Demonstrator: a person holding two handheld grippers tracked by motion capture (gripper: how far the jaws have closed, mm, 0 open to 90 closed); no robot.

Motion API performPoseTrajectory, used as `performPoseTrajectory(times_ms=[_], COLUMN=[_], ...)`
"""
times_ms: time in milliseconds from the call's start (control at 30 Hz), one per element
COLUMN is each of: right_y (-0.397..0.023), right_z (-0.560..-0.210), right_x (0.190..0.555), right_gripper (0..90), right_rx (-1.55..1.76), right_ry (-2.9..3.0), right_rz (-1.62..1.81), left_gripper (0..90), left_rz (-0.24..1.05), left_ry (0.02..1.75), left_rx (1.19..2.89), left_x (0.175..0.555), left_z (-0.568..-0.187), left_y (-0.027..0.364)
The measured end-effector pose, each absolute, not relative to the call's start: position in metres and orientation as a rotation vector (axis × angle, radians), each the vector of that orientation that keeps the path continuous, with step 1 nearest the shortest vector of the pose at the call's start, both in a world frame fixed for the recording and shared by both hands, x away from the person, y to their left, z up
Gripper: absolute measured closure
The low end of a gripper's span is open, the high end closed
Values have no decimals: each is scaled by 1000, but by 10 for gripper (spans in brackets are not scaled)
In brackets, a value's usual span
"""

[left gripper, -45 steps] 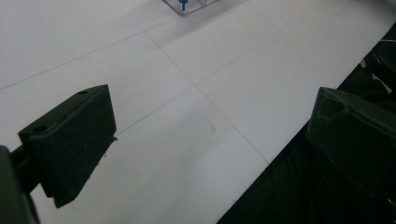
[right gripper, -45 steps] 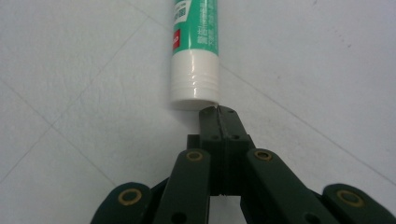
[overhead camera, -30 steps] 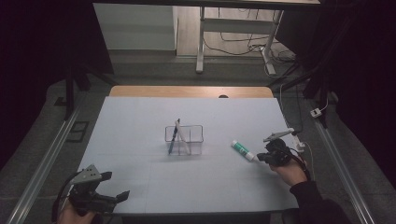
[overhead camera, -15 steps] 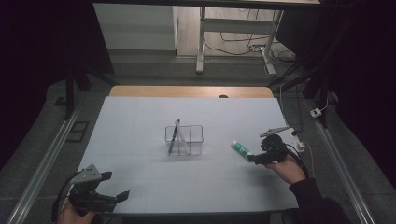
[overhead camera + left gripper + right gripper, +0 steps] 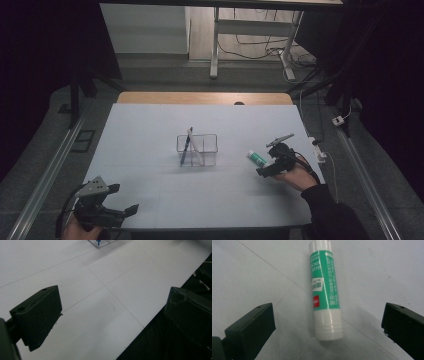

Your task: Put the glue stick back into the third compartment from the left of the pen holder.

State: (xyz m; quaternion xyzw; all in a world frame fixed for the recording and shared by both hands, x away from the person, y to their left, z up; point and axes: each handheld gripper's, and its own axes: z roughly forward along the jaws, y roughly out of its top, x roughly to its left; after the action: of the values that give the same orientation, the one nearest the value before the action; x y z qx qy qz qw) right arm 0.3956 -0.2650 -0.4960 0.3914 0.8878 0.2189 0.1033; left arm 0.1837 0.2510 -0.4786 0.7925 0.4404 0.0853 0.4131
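A green-and-white glue stick (image 5: 257,158) (image 5: 325,290) lies flat on the white table top (image 5: 150,130), right of centre. My right gripper (image 5: 265,164) (image 5: 329,316) is low over the stick's near end. Its jaws have just been opening and now stand wide. The stick lies between them with a gap on each side, untouched by either pad. My left gripper (image 5: 122,198) (image 5: 113,305) rests at the table's front left corner, open with nothing between its jaws.
A clear plastic organizer box (image 5: 198,149) (image 5: 100,242) stands mid-table, holding a blue pen (image 5: 185,147) and a white pen (image 5: 195,148). The table's front edge (image 5: 140,332) runs right by the left gripper. Cables and a plug strip (image 5: 319,152) lie off the right edge.
The right gripper has shifted a little left toward the glue stick and its jaws have spread wide. The glue stick lies where it was. The left gripper has not moved.
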Motion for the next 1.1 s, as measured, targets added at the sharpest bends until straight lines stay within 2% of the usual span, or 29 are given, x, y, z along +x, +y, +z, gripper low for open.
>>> performPoseTrajectory(times_ms=[133,267,367,433,500,567,1100], right_y=[-264,-267,-268,-269,-270,-271,-270], right_z=[-501,-502,-501,-501,-498,-498,-493], right_x=[397,397,397,396,396,396,392], right_gripper=[18,150,330,417,556,642,658], right_rx=[1140,1122,1114,1102,1092,1094,1076], right_ry=[2632,2628,2645,2642,2655,2668,2641], right_rz=[619,612,617,606,602,619,626], left_gripper=[11,11,11,11,11,10,3], left_rz=[215,216,216,216,216,214,222], left_ry=[1107,1105,1104,1105,1105,1106,1122], left_rx=[1993,1994,1996,1997,1998,1998,1992], left_x=[184,184,184,184,184,184,184], left_z=[-479,-479,-478,-478,-478,-478,-478], left_y=[251,251,251,251,251,251,251])
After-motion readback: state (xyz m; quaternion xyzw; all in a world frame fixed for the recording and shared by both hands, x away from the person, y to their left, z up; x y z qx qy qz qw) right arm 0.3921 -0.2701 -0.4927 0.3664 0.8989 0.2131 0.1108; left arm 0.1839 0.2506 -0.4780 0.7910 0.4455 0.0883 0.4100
